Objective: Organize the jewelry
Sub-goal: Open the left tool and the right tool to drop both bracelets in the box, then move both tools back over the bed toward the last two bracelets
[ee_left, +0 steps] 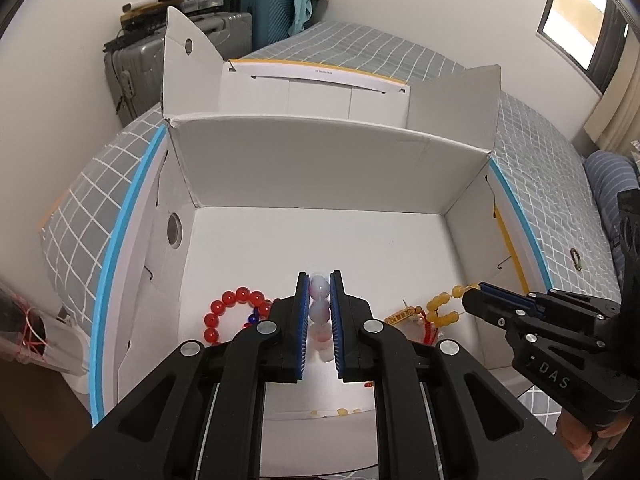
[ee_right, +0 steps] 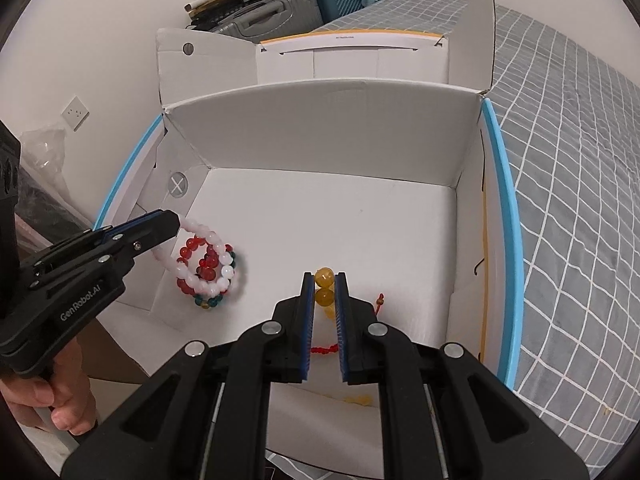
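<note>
A white cardboard box (ee_left: 320, 240) lies open on the bed, also in the right wrist view (ee_right: 328, 208). My left gripper (ee_left: 319, 280) is shut on a pale pink bead bracelet (ee_left: 319, 286), which hangs inside the box over a red bead bracelet (ee_left: 228, 304). In the right wrist view the left gripper (ee_right: 176, 226) holds the pink bracelet (ee_right: 208, 264) above the red bracelet (ee_right: 196, 248). My right gripper (ee_right: 324, 278) is shut on a yellow bead bracelet (ee_right: 323, 277) with a red cord (ee_right: 324, 349). The left wrist view shows the right gripper (ee_left: 474, 290) holding the yellow bracelet (ee_left: 440, 304).
The box stands on a bed with a grey checked cover (ee_right: 580, 200). A small dark bracelet (ee_left: 575, 258) lies on the cover right of the box. The box's tall flaps (ee_left: 192, 72) stand up at the back. Suitcases (ee_left: 256, 4) are stacked against the far wall.
</note>
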{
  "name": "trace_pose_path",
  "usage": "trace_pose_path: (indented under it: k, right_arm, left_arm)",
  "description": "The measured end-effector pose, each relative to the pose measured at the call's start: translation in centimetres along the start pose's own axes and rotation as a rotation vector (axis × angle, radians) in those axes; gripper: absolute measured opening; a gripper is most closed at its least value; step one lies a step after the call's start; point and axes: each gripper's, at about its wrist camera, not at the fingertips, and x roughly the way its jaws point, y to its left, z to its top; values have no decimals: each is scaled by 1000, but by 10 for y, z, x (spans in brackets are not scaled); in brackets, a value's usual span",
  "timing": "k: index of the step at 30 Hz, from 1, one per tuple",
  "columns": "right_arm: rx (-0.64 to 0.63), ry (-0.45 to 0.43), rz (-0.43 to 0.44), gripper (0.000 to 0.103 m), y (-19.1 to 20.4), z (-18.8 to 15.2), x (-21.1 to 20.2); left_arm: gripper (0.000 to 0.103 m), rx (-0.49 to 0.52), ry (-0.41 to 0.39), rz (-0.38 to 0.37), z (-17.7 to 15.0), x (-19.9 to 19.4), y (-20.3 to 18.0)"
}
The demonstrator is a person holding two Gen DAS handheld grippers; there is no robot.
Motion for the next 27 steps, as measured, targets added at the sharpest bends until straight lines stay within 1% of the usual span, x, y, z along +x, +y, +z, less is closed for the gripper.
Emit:
trace_pose_path:
  k: [3, 4, 5, 6, 7, 8, 9, 12, 13, 14, 17, 19, 20, 21, 22, 27]
  right_arm:
    - [5, -3, 8, 12, -1, 1, -3]
    - [8, -2, 14, 14, -2, 1, -3]
    - [11, -4, 15, 19, -3, 1, -5]
    - [12, -8, 15, 23, -3, 1, -6]
    - [9, -19, 14, 32, -3, 1, -10]
    - [6, -30, 11, 40, -4, 1, -13]
    - [5, -49, 6, 43, -6, 0, -20]
    - [9, -93, -2, 63, -9, 0, -36]
    - [12, -119, -19, 71, -12, 0, -44]
    - [16, -142, -37, 77, -15, -1, -51]
    - [43, -208, -102, 86, -28, -4, -70]
    - [57, -231, -130, 89, -39, -7, -79]
    - [69, -237, -146, 91, -46, -9, -83]
    - [84, -243, -159, 91, -54, -11, -87]
    - [95, -246, -168, 92, -60, -13, -90]
    - [155, -268, -235, 94, -98, -25, -109]
  left_arm:
    - [12, -4, -5, 11, 0, -1, 0]
    - [12, -4, -6, 13, 0, -2, -1]
    - [13, -4, -6, 14, 1, -3, -1]
    - [19, -5, -8, 19, 1, -4, -1]
    - [24, -6, -12, 24, 0, -6, -1]
    - [32, -8, -21, 30, 0, -8, -2]
    - [39, -8, -31, 36, 0, -10, -3]
    - [48, 3, -41, 39, 2, -15, -6]
    - [49, 6, -45, 39, 2, -16, -8]
    - [53, 10, -51, 39, 3, -18, -11]
    - [65, 16, -73, 43, 5, -23, -20]
    - [67, 21, -78, 39, 7, -25, -27]
    - [71, 26, -81, 37, 7, -25, -31]
    - [75, 31, -88, 38, 8, -26, -36]
    - [77, 37, -92, 38, 8, -26, -40]
    - [90, 75, -109, 32, 8, -27, -68]
